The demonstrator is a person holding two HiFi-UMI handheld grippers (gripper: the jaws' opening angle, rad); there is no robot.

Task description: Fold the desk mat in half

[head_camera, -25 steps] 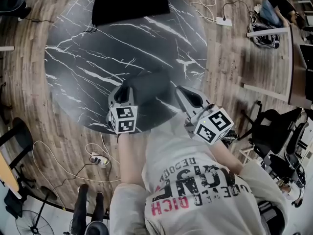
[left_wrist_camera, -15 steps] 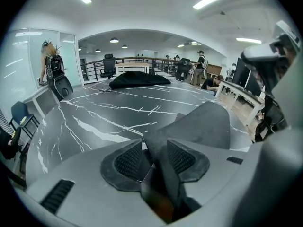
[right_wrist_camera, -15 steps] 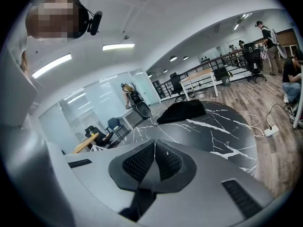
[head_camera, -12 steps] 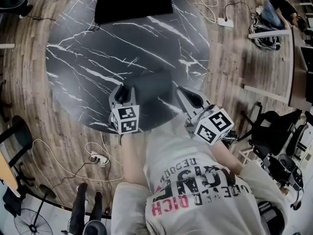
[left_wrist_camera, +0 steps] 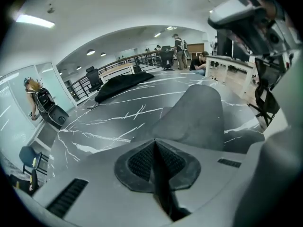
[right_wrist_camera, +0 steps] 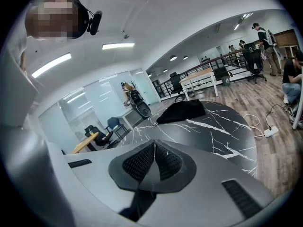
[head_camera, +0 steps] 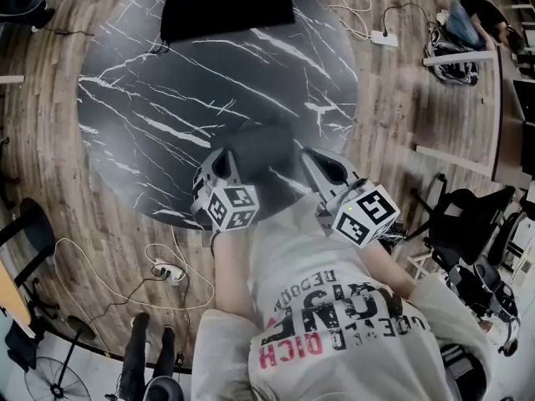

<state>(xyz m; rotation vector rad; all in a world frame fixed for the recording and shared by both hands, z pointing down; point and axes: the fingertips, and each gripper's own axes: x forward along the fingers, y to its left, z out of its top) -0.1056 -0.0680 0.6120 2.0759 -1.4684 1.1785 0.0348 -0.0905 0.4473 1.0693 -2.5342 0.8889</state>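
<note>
Grey mat (head_camera: pixel 261 149) lies on the round marble table (head_camera: pixel 150 98), near the table's 6 o'clock edge. Left gripper (head_camera: pixel 221 154) sits at the mat's 8 o'clock corner with its jaws fully closed; whether they pinch the mat's edge cannot be told. Right gripper (head_camera: pixel 311 153) stands at the mat's 4 o'clock side, pads together, no hold evident. Black cloth (head_camera: pixel 226 2) lies at the table's 12 o'clock edge.

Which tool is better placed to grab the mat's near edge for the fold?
Probably left. The left tool sits at the mat's near corner, and its view shows the mat just ahead. The right tool sees no mat in its view. Both are shut.
</note>
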